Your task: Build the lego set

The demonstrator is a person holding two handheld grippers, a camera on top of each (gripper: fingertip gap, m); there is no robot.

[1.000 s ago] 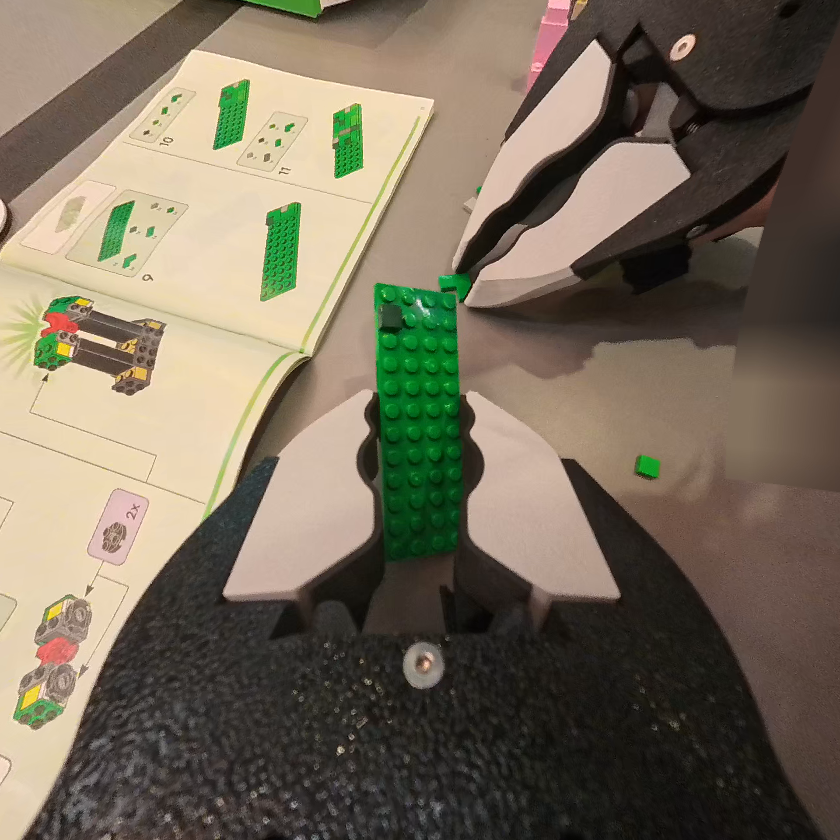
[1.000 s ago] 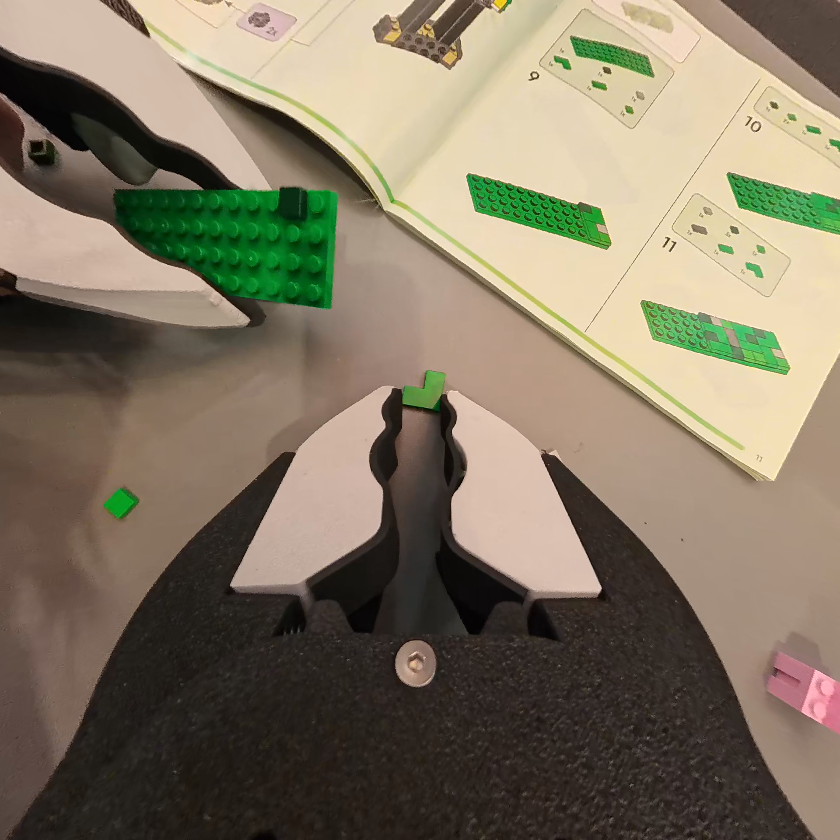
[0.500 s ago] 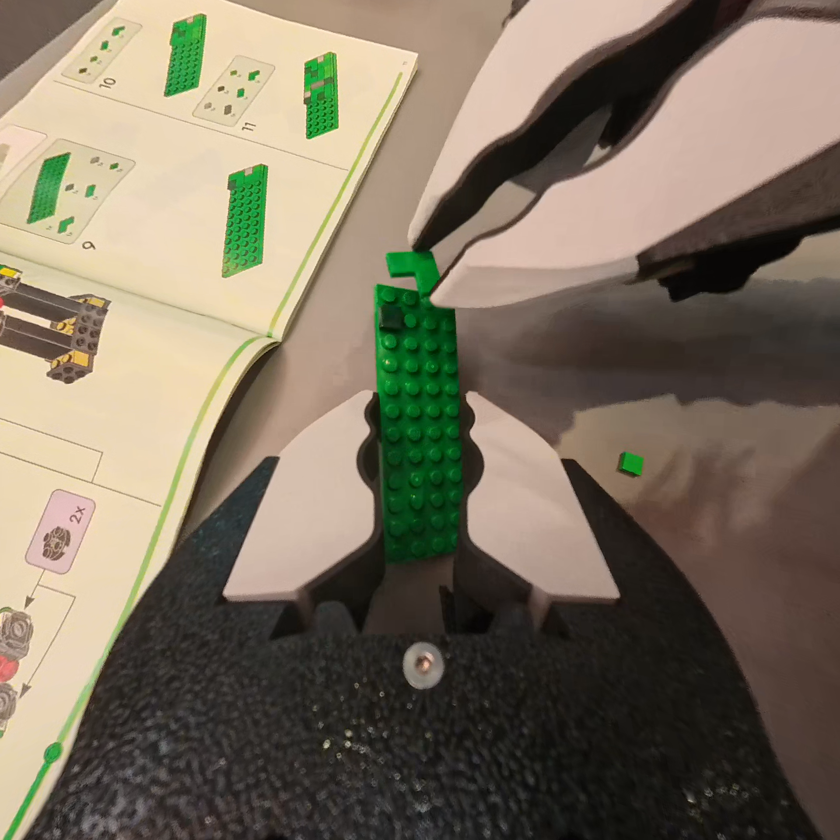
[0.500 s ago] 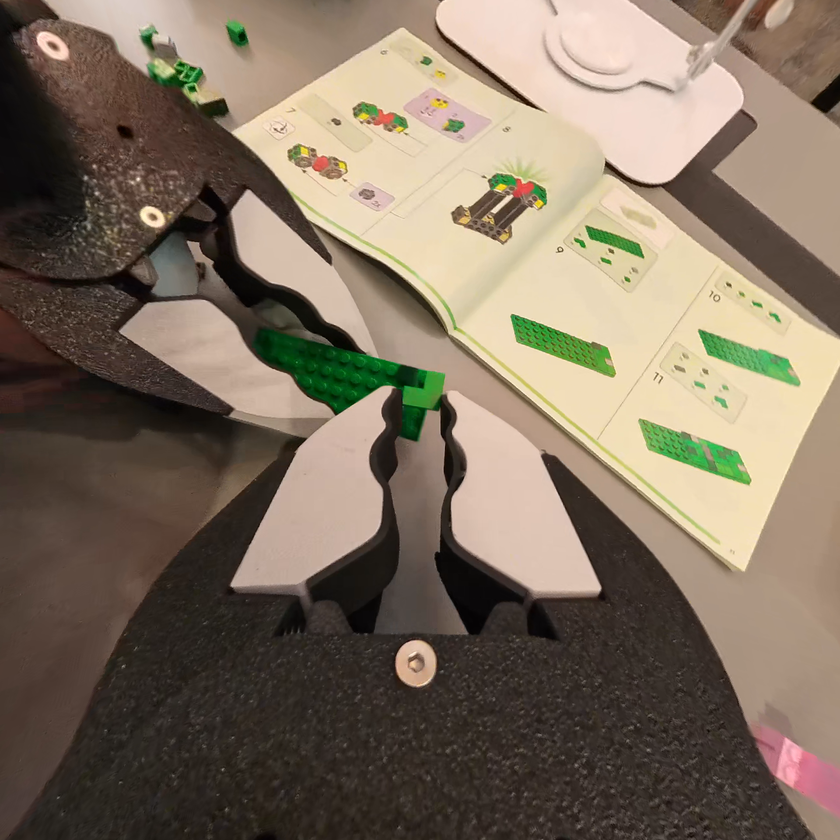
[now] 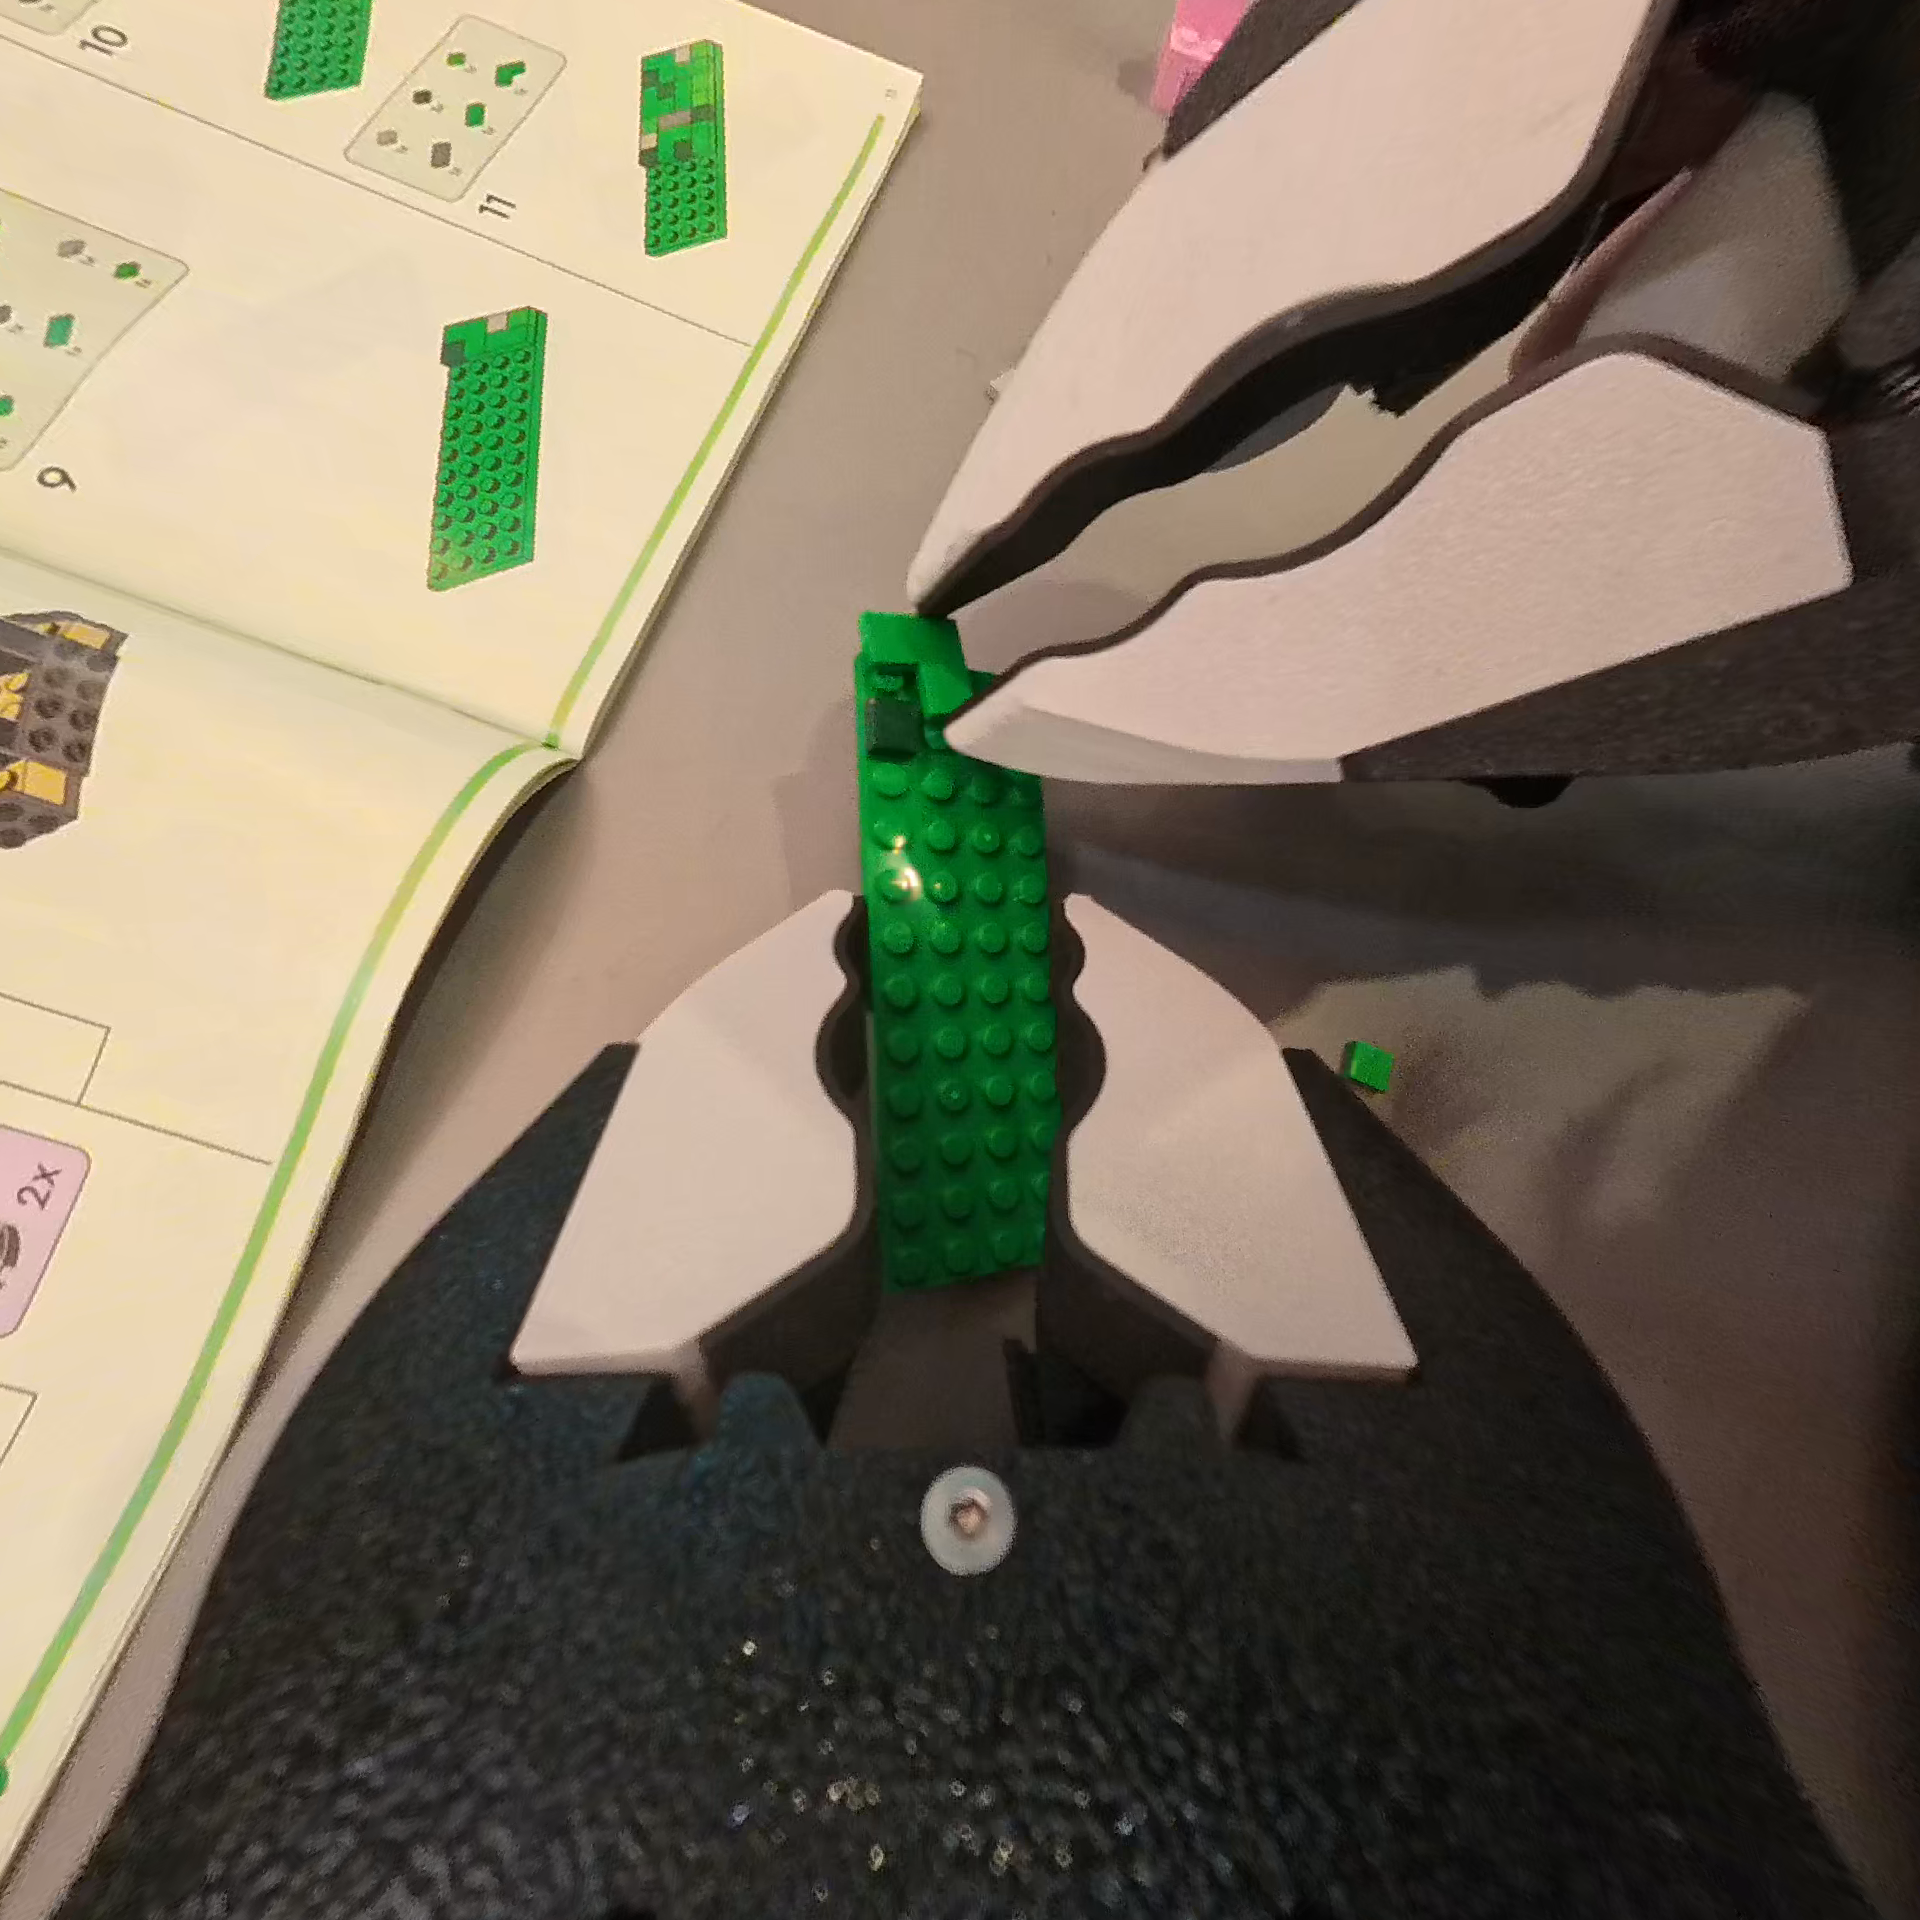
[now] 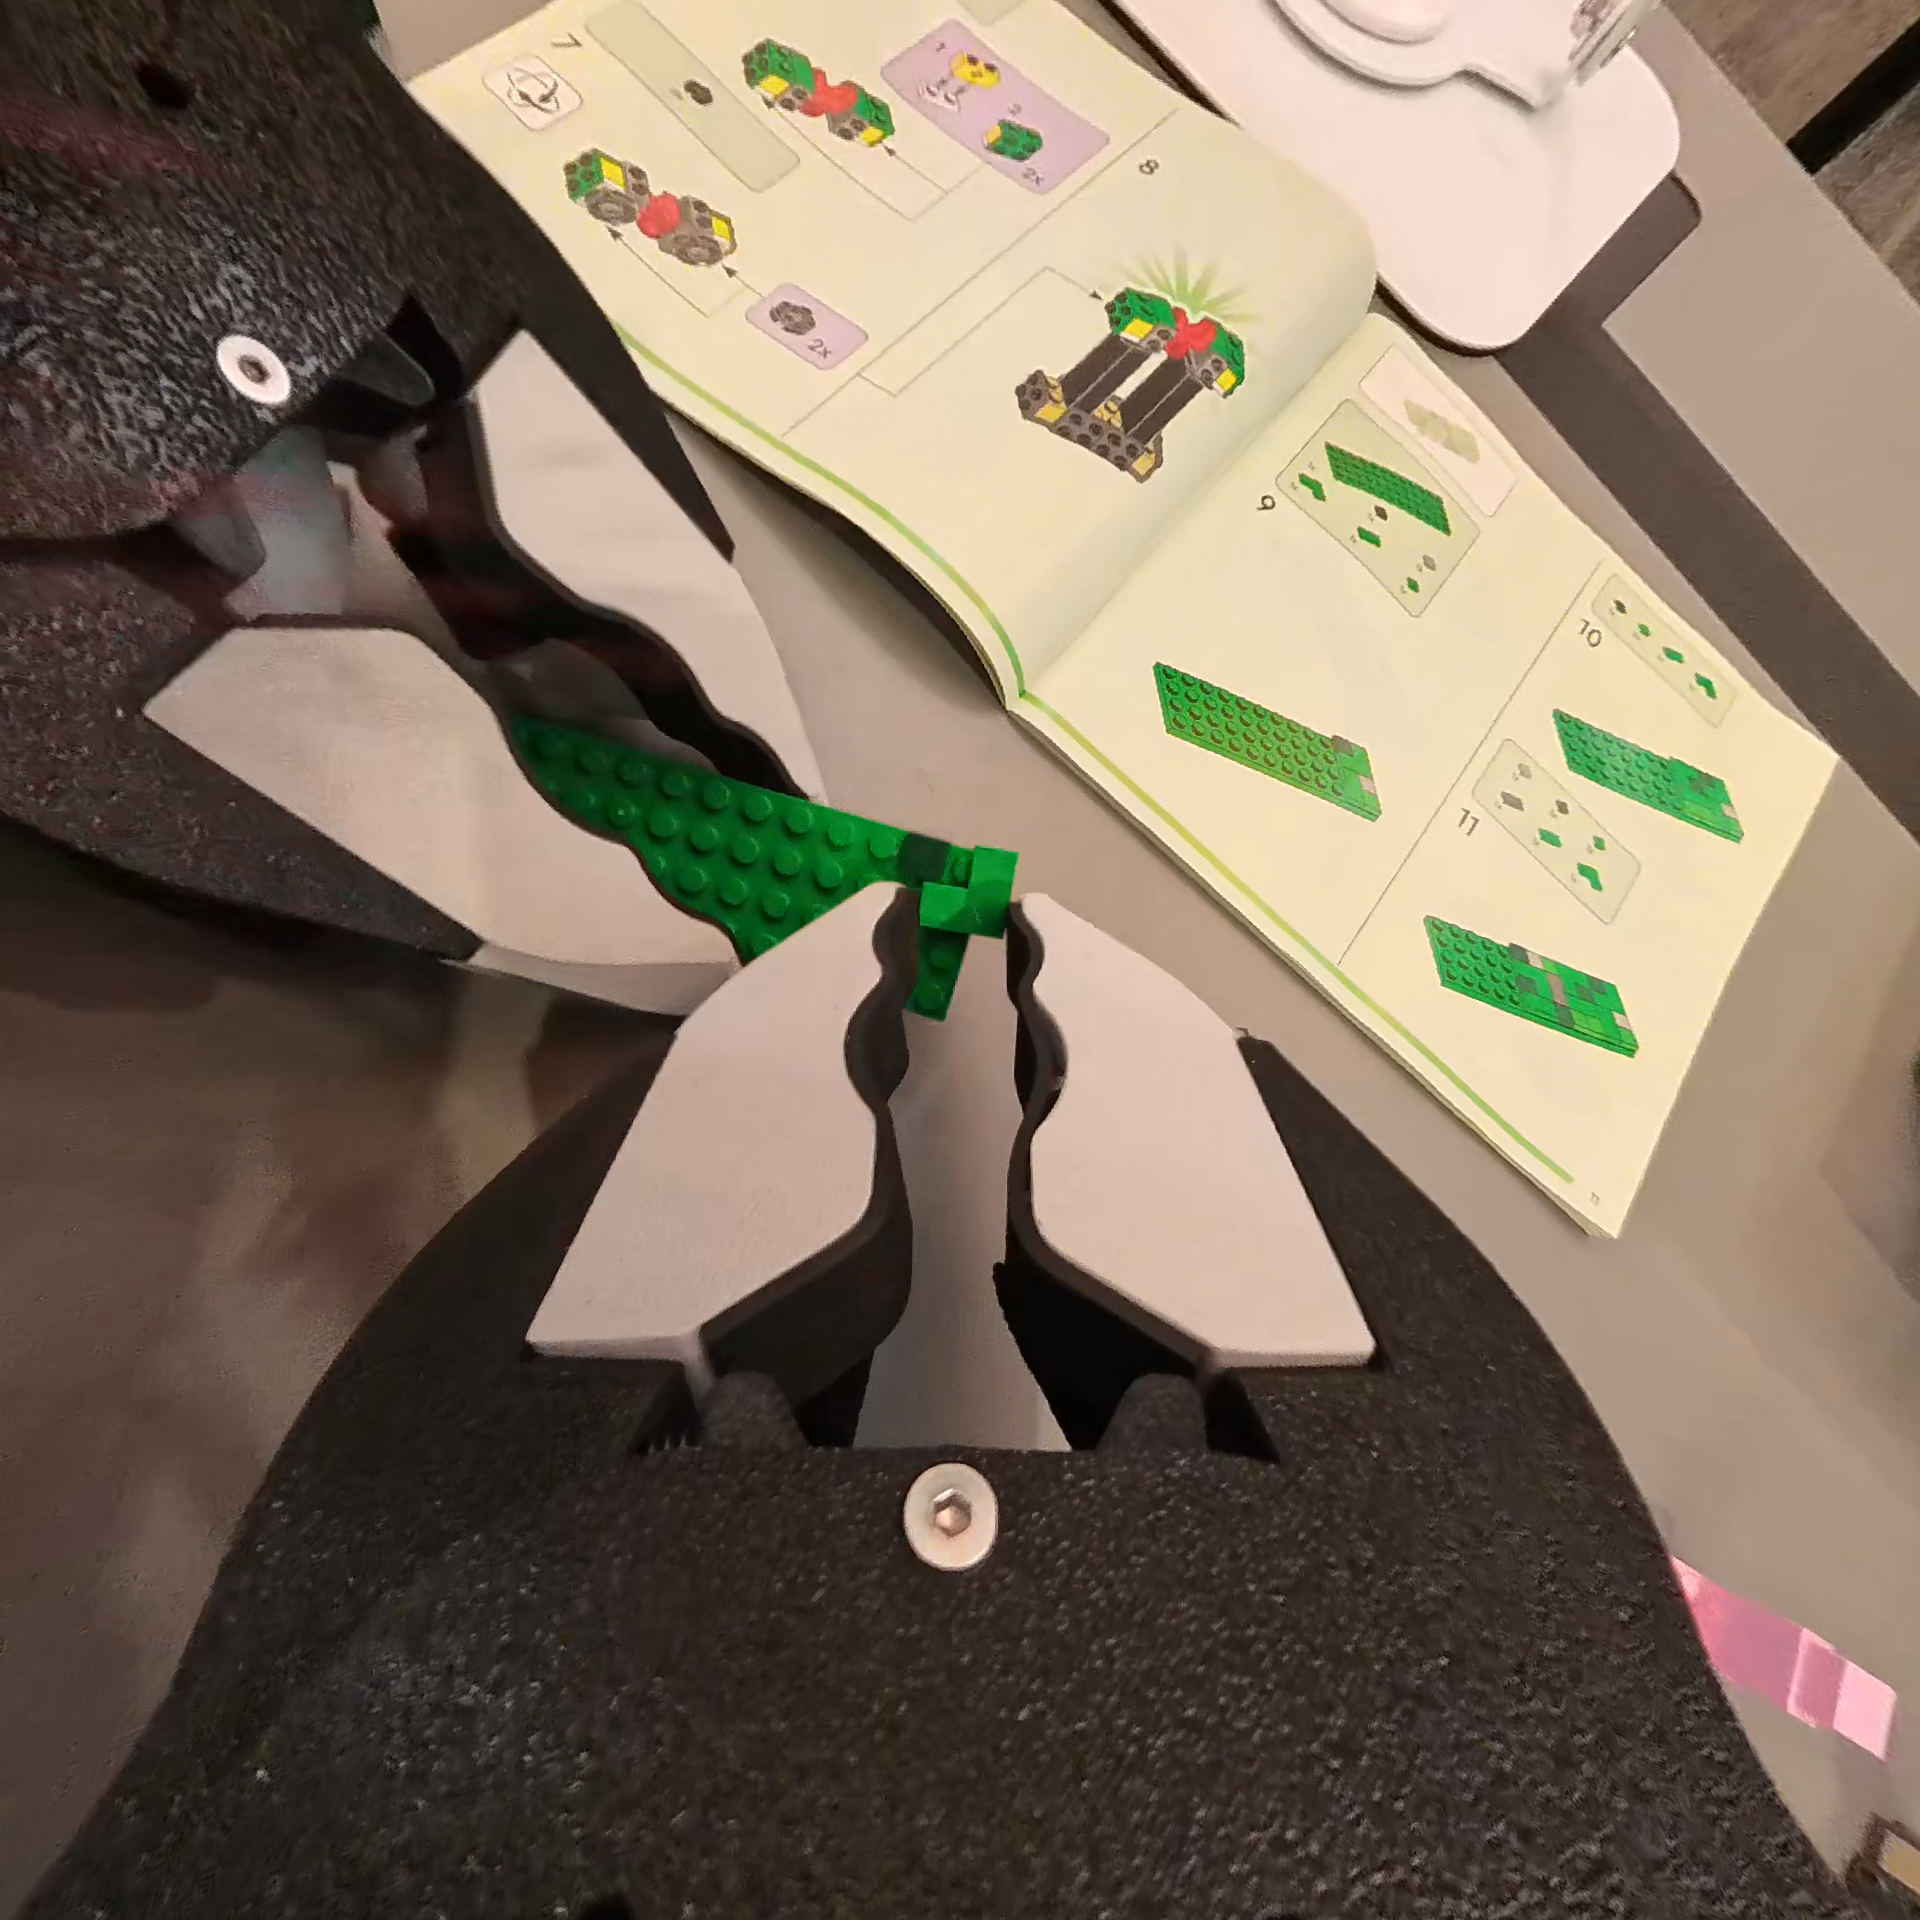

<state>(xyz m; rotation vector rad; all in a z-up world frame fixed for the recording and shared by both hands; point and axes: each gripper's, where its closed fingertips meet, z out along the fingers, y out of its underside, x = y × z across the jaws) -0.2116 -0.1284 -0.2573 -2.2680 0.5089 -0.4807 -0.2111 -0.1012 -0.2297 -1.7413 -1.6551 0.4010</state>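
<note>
My left gripper [image 5: 961,914] is shut on a long green studded plate [image 5: 961,1039] and holds it above the grey table. A small dark green tile [image 5: 894,724] sits near the plate's far end. My right gripper [image 6: 961,909] is shut on a small green L-shaped piece [image 6: 971,899] and holds it against the plate's far end, beside the dark tile. In the left wrist view the right gripper [image 5: 940,665] comes in from the upper right, its tips at the L-shaped piece [image 5: 914,649]. In the right wrist view the plate [image 6: 727,842] and the left gripper [image 6: 769,862] show at left.
An open instruction booklet [image 5: 312,520] lies at left, and shows in the right wrist view [image 6: 1247,623] ahead and to the right. A loose small green tile [image 5: 1366,1067] lies on the table. A pink brick [image 6: 1787,1673] lies at lower right. A white stand base [image 6: 1507,156] sits behind the booklet. Across from one pair of fingers to the other is roughly 4 cm.
My right gripper lifted the L-shaped piece off the table, carried it to the plate's far end and lowered it onto the corner. The left gripper kept holding the plate.
</note>
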